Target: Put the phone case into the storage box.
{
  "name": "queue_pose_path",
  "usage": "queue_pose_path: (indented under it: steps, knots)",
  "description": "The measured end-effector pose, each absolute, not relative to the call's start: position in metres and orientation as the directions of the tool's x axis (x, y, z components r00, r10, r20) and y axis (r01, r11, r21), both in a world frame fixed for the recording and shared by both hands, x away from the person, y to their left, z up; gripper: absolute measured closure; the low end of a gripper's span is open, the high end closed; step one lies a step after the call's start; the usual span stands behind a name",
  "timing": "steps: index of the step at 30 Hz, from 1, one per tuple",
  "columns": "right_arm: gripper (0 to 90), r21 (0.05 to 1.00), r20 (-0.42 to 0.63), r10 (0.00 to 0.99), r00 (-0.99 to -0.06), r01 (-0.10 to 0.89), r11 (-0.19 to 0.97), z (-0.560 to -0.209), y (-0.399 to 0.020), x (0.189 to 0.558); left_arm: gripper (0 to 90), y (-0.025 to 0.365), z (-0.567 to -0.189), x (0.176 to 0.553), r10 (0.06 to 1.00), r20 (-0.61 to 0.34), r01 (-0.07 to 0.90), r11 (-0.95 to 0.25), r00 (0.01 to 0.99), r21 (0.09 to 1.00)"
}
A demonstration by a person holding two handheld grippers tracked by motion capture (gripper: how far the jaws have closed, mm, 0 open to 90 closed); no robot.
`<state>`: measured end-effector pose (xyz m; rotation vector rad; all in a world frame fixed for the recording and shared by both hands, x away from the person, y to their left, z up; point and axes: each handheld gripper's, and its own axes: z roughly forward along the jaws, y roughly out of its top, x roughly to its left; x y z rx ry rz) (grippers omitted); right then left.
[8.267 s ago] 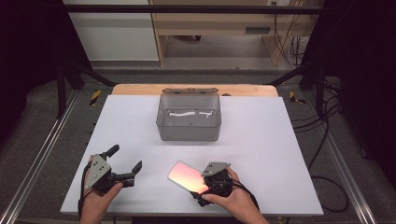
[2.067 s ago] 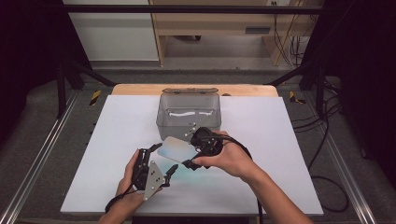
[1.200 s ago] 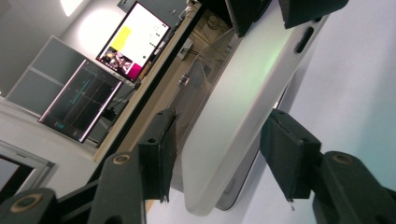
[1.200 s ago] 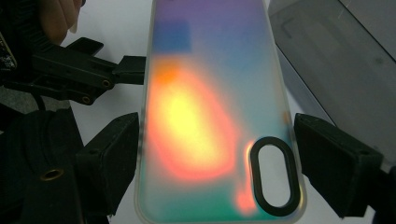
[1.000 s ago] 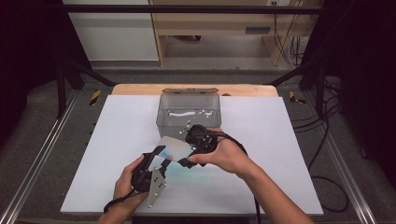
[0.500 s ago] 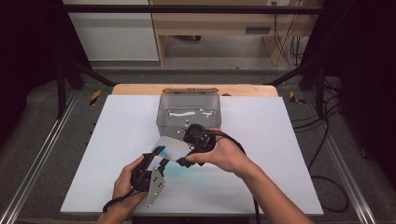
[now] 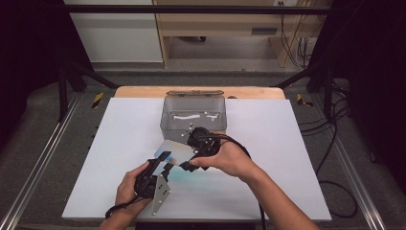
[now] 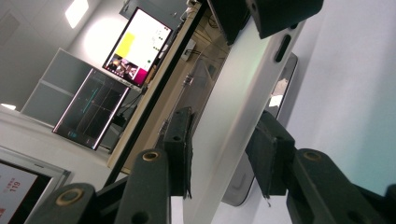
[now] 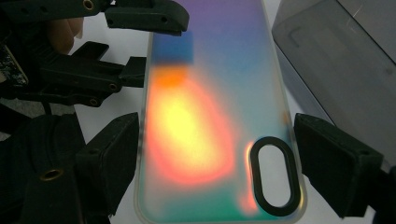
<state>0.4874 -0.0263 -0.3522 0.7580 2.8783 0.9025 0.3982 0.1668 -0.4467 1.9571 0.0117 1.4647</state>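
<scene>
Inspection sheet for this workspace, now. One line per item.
Surface: white table top, flat and bare near the hands.
Job's things: shimmering phone case, held off the table; clear plastic box behind it.
Clutter: nothing seen.
Grippers: right claw clamps the case across its width; left claw has just been closing, case between its pads, not plainly pressing.
Cables: one trails from each gripper; a loose bundle lies on the floor to the right.
Surroundings: wooden desk behind, lit screens to the side.
</scene>
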Motion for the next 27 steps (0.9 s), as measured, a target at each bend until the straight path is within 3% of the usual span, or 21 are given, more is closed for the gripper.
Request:
queue_pose_path:
  steps: [27]
  knots:
    - [17.4,0.543,0.117,0.460,-0.880,0.445,0.713,-0.3533,-0.0249,0.4900,68.5,0.1660,-0.4479,0.3980,0.370,0.856,-0.390,-0.774,0.362,0.499]
